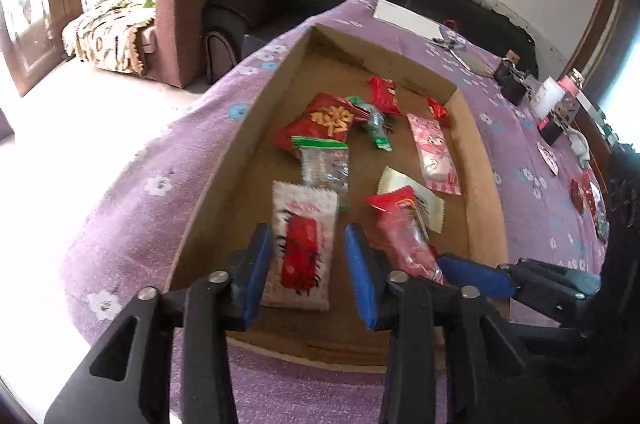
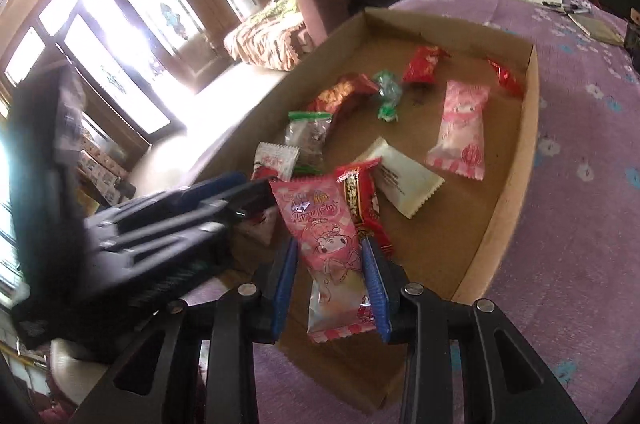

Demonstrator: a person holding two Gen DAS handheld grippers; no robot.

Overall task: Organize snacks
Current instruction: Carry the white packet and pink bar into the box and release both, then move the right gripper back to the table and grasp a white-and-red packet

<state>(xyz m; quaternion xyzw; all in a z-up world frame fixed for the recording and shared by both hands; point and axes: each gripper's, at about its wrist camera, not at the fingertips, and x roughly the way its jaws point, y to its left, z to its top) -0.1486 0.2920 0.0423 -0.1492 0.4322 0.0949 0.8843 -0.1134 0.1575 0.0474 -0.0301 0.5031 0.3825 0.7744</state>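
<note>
Right gripper (image 2: 330,288) clamps a pink snack packet (image 2: 334,256) over the near end of the cardboard tray (image 2: 516,160). Left gripper (image 1: 308,272) hangs open above a white-and-red packet (image 1: 302,244), apparently not touching it. Other snacks lie scattered in the tray on a purple tablecloth (image 1: 140,208).

Assorted snack packets (image 1: 434,154) lie scattered flat inside shallow cardboard tray (image 1: 224,184)

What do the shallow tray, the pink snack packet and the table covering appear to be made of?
Tray: probably corrugated cardboard, matte brown with raw cut edges.
Pink snack packet, between the right gripper's fingers: likely thin plastic film, glossy and crinkled, with a serrated seal.
Table covering: seemingly soft fabric, matte purple with a printed flower pattern.
</note>
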